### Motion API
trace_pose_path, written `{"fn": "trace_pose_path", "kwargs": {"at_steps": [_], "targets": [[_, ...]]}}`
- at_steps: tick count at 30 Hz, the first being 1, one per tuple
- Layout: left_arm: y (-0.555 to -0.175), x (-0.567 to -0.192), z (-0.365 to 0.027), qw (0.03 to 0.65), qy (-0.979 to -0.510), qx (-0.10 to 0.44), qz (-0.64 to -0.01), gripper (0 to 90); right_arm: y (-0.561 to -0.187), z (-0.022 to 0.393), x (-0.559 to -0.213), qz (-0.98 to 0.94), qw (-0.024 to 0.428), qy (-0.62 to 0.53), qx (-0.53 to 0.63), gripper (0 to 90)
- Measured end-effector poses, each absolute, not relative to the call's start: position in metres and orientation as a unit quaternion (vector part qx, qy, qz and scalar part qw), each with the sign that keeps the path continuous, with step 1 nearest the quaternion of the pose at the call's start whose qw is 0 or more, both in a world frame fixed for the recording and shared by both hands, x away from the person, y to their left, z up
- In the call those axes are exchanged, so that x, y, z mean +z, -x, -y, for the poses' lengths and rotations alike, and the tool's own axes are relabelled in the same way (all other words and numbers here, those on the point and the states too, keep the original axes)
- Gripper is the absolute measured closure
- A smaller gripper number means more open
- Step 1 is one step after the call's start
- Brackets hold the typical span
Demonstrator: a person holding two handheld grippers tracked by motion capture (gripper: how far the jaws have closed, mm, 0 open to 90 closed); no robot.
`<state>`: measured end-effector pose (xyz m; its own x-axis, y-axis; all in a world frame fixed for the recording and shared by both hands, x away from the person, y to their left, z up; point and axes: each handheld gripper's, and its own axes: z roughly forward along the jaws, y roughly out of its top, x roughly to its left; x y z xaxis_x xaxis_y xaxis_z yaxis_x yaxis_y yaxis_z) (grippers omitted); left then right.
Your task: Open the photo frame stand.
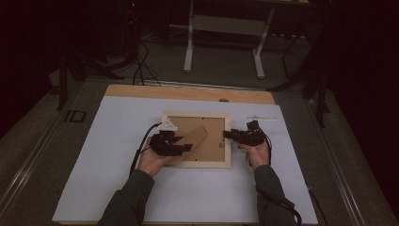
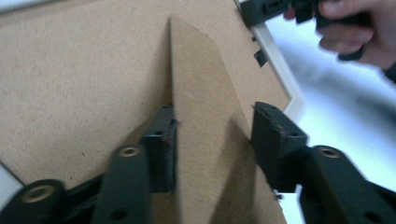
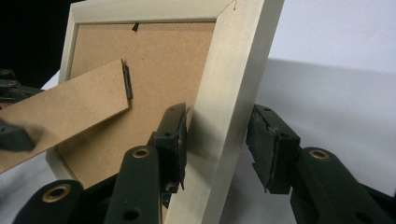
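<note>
A: Pale wood and brown fibreboard, this is what I see. The picture frame (image 1: pixel 196 139) lies face down on the white sheet (image 1: pixel 117 155) that covers the table, with its brown backing board (image 3: pixel 154 60) turned up.

B: And where is it relative to the two tools?

A: It is between them. The left gripper (image 1: pixel 184 148) comes over the frame's lower left part, and the right gripper (image 1: pixel 227 134) is at its right border.

B: What does the left one do?

A: In the left gripper view its jaws stand on both sides of the cardboard stand (image 2: pixel 205 130), the support leg that is hinged on the backing board. One pad (image 2: pixel 163 149) touches the stand's edge. The other jaw stands just beside it, and I cannot tell if it presses.

B: And the right one?

A: In the right gripper view the right rail (image 3: pixel 224 112) of the frame is between its jaws. The inner pad (image 3: pixel 177 144) lies on the rail; at the outer pad there seems to be a narrow gap, so a firm grip I cannot confirm.
</note>
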<state>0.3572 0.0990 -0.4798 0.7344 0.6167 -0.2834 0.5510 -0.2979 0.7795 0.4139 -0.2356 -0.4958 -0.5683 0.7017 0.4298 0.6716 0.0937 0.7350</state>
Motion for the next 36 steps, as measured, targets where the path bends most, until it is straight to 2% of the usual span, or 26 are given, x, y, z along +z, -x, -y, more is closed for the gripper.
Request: {"fn": "trace_pose_path", "kwargs": {"at_steps": [3, 7, 11, 14, 17, 36], "targets": [[-0.358, -0.48, -0.098, 0.456, -0.809, 0.033, -0.37, 59.4, -0.413, 0.235, -0.495, -0.74, 0.02, -0.462, 0.489, 58.1], [-0.364, -0.483, -0.1, 0.452, -0.803, -0.004, -0.388, 60.2, -0.412, 0.234, -0.493, -0.739, 0.024, -0.46, 0.491, 58.4], [-0.368, -0.485, -0.1, 0.448, -0.802, -0.036, -0.395, 57.5, -0.41, 0.234, -0.492, -0.739, 0.026, -0.46, 0.492, 58.5], [-0.369, -0.487, -0.099, 0.44, -0.804, -0.04, -0.399, 56.0, -0.41, 0.234, -0.492, -0.738, 0.026, -0.459, 0.494, 58.6], [-0.368, -0.486, -0.1, 0.443, -0.804, -0.038, -0.395, 60.7, -0.409, 0.234, -0.492, -0.738, 0.029, -0.458, 0.494, 58.6], [-0.365, -0.478, -0.092, 0.438, -0.819, 0.004, -0.37, 66.0, -0.405, 0.236, -0.479, -0.741, 0.062, -0.449, 0.495, 60.0]]}}
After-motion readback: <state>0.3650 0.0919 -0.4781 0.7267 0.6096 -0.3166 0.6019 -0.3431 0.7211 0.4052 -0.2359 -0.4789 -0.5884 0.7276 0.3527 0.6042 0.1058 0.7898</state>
